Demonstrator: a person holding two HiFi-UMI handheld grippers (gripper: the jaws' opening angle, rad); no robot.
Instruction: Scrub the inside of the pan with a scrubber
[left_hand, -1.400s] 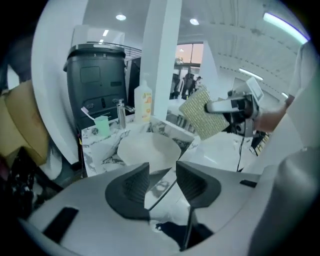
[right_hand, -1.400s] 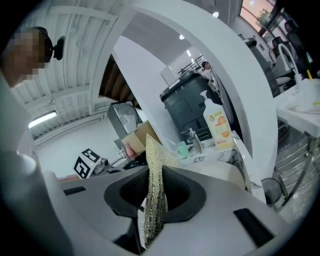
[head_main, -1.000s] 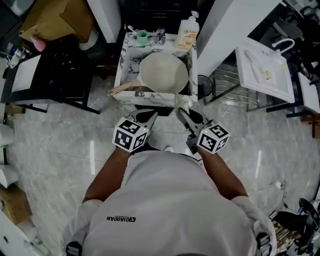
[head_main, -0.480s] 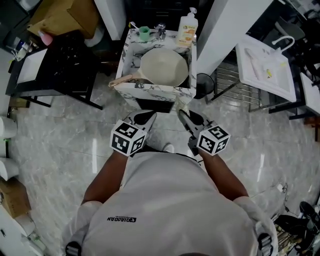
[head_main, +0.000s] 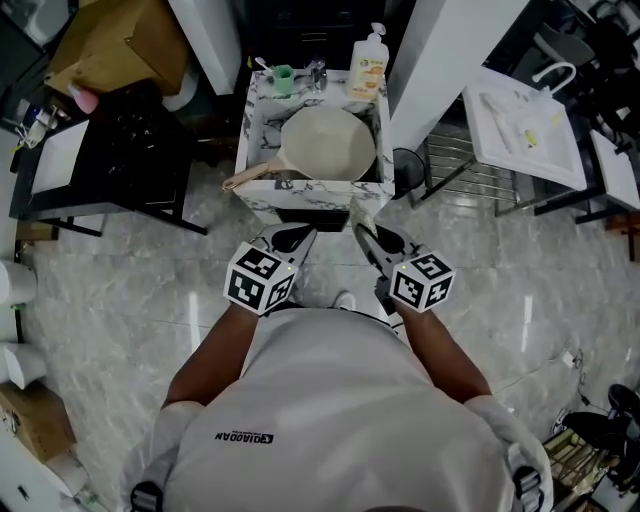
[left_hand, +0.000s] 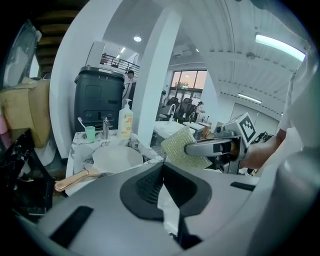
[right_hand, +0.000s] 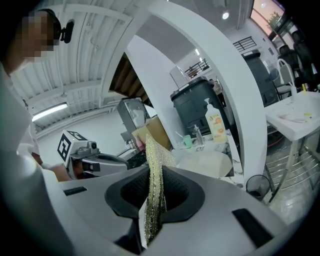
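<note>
Pinches a scrubber (right_hand: 156, 165) edge-on in the right gripper (right_hand: 155, 187), jaws clamped on its lower part, gold mesh standing up above them. Holds the left gripper (left_hand: 163, 169) clenched on nothing, jaws pressed flat together. Carries both grippers side by side at the centre of the head view, just above a white shirt (head_main: 330, 400), tips angled toward each other and up the frame, not touching. In the left gripper view, shows the scrubber as a flat mesh square at centre right, sticking out past the other gripper's jaws.

Stands over a pale marbled floor (head_main: 150, 290). Faces a marbled sink (head_main: 300, 188) at upper centre of the head view, just beyond the gripper tips. Has the pan (head_main: 328, 143) lying there in the basin, pale and round, inside up, tan handle (head_main: 250, 179) reaching over the lower left rim. Holds the scrubber just below the sink's lower right corner in the frame, apart from the pan.

Along the sink's top edge, left to right: a green cup (head_main: 285, 74), a tap (head_main: 318, 72), a soap bottle (head_main: 368, 60). Left of the sink, a black table (head_main: 110, 160); in the upper left corner, a cardboard box (head_main: 125, 45). At upper right, a white stand (head_main: 525, 125) on thin legs.
</note>
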